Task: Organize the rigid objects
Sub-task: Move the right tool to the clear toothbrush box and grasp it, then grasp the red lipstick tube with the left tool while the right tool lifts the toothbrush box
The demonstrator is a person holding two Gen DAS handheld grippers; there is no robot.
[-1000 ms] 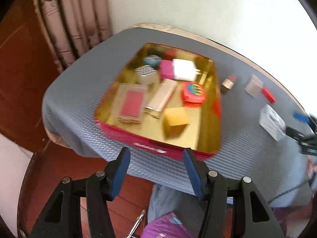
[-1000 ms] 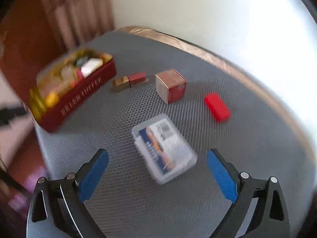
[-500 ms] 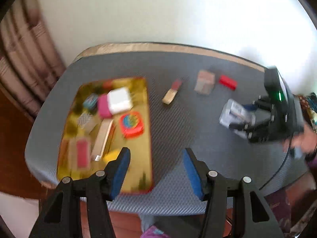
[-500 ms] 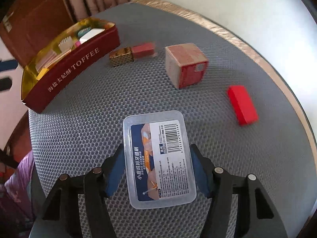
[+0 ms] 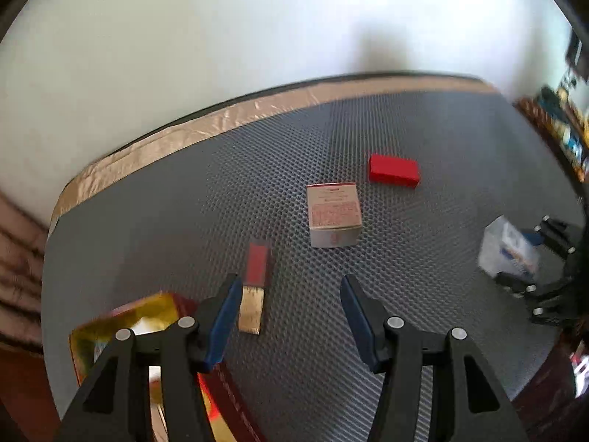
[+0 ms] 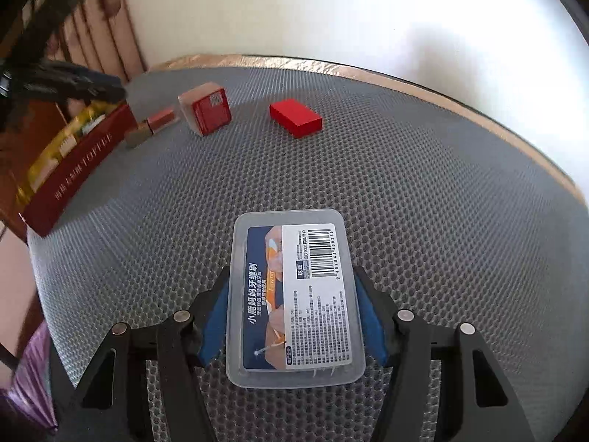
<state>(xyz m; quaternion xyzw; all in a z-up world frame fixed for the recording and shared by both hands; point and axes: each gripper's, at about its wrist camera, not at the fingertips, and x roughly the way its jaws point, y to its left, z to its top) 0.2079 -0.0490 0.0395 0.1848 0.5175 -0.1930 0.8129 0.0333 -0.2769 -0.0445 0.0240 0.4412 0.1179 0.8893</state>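
My right gripper (image 6: 294, 316) pinches the clear box (image 6: 294, 294), long side pointing at 12. Red tin (image 6: 70, 158) sits at 10. Left gripper (image 5: 291, 316) is spread wide w/ nothing in it.

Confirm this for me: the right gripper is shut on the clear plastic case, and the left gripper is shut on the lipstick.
Only the second part is wrong. The left gripper is open and empty; the lipstick lies on the mat, as the left wrist view shows. The right gripper is indeed shut on the clear plastic case.
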